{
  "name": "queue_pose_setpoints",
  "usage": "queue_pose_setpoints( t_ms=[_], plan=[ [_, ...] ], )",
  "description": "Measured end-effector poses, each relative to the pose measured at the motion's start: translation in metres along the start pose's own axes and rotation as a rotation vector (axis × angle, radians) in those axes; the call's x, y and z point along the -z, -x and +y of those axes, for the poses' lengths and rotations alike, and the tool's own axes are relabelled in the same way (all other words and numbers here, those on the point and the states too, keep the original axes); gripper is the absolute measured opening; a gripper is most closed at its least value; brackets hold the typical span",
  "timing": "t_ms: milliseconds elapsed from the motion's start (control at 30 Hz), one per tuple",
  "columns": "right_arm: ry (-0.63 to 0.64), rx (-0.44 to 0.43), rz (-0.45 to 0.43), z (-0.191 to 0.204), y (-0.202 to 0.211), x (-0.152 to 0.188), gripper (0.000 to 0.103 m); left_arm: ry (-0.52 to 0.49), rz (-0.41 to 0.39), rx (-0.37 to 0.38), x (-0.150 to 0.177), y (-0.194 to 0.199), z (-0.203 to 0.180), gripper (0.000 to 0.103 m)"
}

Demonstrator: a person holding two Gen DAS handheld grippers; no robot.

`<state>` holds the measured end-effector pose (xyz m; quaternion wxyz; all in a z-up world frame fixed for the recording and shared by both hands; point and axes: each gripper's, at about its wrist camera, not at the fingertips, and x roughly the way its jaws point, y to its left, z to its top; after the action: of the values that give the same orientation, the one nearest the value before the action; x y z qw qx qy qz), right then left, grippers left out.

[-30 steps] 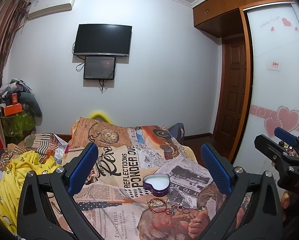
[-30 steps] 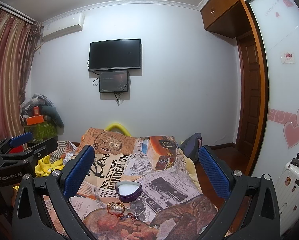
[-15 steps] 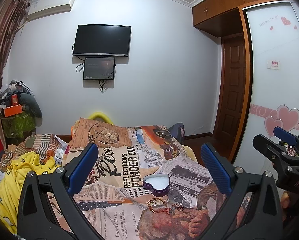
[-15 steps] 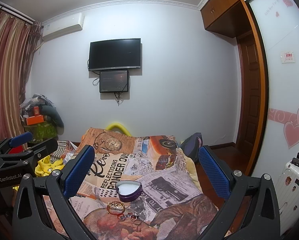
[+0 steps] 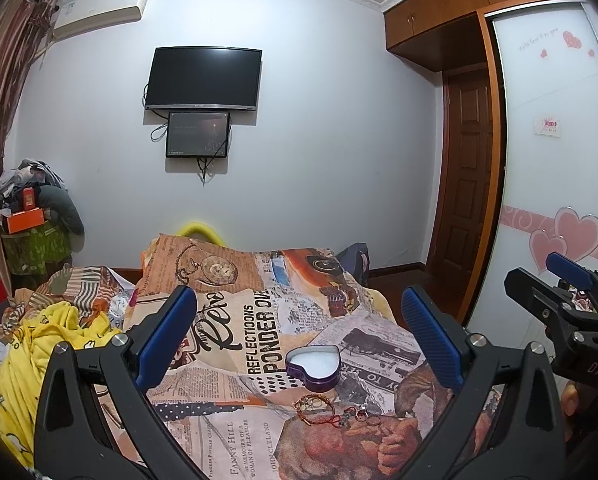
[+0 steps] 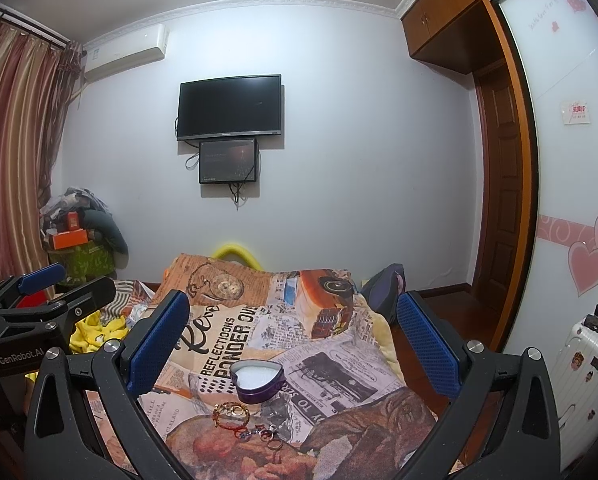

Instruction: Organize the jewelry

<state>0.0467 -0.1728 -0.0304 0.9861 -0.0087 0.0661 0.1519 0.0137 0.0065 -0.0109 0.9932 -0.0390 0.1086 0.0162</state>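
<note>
1. Left gripper (image 5: 299,340): we hold it above the bed, jaws spread wide, nothing between them. It is likely poised this way so that we can choose a first piece.
2. Right gripper (image 6: 293,340): level with its partner and just to that one's right, jaws likewise wide apart and empty.
3. Tin (image 5: 313,367): heart-shaped, purple, lidless, white inside. It sits on the bedspread (image 5: 227,432) ahead of and below both grippers, framed between the fingers. We judge it to be the container, left open for filling.
4. Bracelet (image 5: 314,404): beaded, gold and red, lying just nearer us than the tin and apart from it.
5. Rings (image 5: 365,418): small loose pieces beside the bracelet, on its right, with a red cord among them. We cannot count them.
6. Progress: we see nothing in the tin, so sorting looks unstarted.
</note>
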Motion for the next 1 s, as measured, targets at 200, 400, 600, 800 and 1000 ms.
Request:
queue_pose_setpoints(
  t_ms=[200, 400, 600, 800, 1000],
  plan=[
    [-0.002, 0.000, 0.021, 0.001, -0.007, 0.004, 0.103, -0.007, 0.020, -0.005, 0.003, -0.009, -0.001, 0.103],
    [-0.011, 0.002, 0.062, -0.005, -0.018, 0.009, 0.103, -0.011, 0.074, -0.014, 0.010, -0.031, 0.001, 0.103],
    [-0.001, 0.028, 0.142, -0.014, -0.042, 0.021, 0.103, -0.035, 0.165, -0.036, 0.023, -0.066, 0.003, 0.103],
    [0.049, 0.055, 0.241, -0.024, -0.068, 0.039, 0.103, -0.072, 0.278, -0.056, 0.049, -0.105, 0.007, 0.103],
    [0.095, 0.020, 0.343, -0.023, -0.090, 0.061, 0.103, -0.100, 0.391, -0.066, 0.079, -0.134, 0.011, 0.103]
  ],
)
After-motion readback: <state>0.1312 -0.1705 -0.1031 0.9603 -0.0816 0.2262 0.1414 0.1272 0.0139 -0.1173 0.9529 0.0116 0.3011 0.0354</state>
